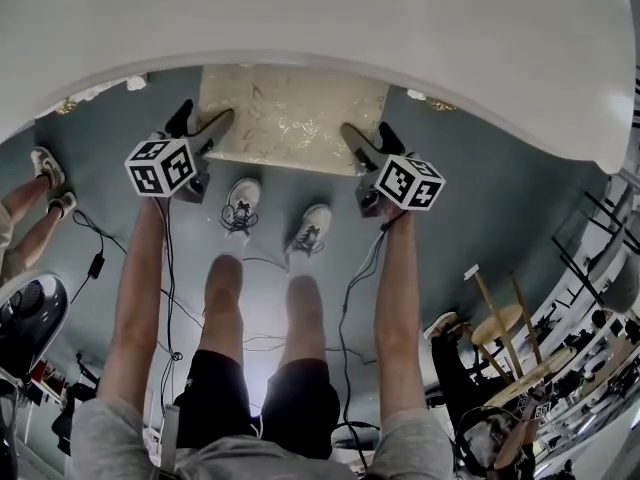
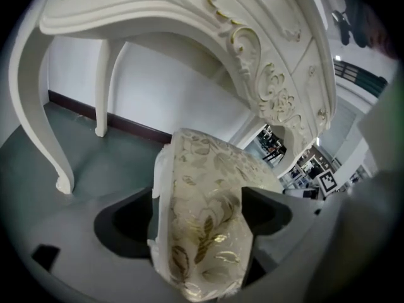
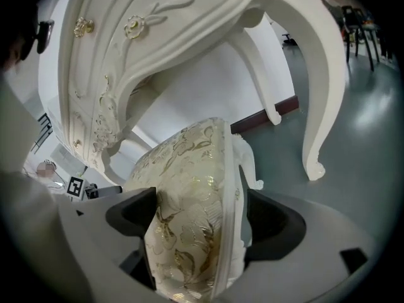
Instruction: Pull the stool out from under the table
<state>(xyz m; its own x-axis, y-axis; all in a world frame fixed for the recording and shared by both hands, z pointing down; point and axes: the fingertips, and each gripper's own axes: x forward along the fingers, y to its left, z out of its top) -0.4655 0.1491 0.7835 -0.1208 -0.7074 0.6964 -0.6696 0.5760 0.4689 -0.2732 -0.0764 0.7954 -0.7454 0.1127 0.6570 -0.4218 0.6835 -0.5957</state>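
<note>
Stool [image 1: 290, 118]: floral gold cushioned seat, on the floor, partly under the white tabletop [image 1: 350, 18]. Left gripper [image 1: 200, 126], right gripper [image 1: 372, 140]: jaws spread wide, astride opposite seat edges, not clamped

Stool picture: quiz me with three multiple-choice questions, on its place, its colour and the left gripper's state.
1. Where is the stool? A out in the open; B partly under the table; C on a shelf.
2. Colour of the seat? A cream with gold; B red; C black.
3. Jaws of the left gripper? A shut, empty; B apart round the seat; C shut on a cup.
Answers: B, the table hides its far part; A, gold leaves on cream cloth; B, one jaw each side of the seat.
</note>
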